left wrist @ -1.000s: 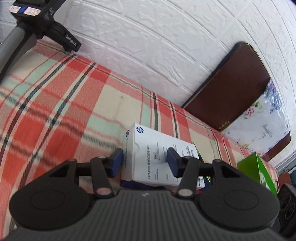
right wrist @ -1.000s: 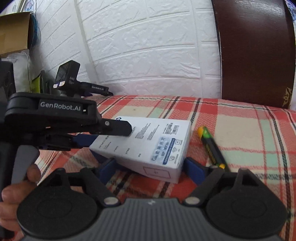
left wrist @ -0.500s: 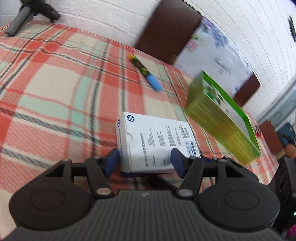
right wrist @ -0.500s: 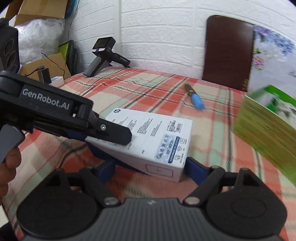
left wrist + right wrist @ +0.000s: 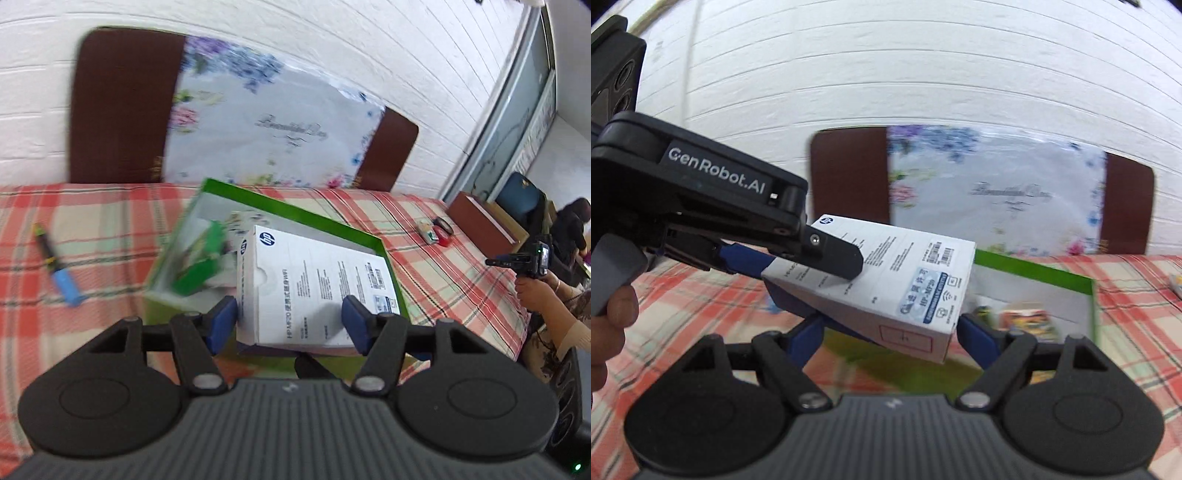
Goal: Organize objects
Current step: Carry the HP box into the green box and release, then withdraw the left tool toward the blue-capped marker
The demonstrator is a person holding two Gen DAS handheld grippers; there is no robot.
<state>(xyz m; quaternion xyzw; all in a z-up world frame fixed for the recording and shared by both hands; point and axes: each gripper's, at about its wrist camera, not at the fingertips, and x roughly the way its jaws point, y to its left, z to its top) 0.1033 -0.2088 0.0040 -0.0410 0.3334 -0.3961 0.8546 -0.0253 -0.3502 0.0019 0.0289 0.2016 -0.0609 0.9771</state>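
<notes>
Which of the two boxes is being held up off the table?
The white HP box, gripped by both hand-held grippers, left and right. The larger green box lies flat on the checked cloth beneath it.

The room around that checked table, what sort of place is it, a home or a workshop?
Probably a lived-in room at home, used for recording. A plaid cloth covers the table, a wooden chair with a flowery cover stands against a white brick-pattern wall, and another person is busy nearby.

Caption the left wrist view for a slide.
Both grippers carry the white HP box above the green box on the plaid tablecloth.
</notes>
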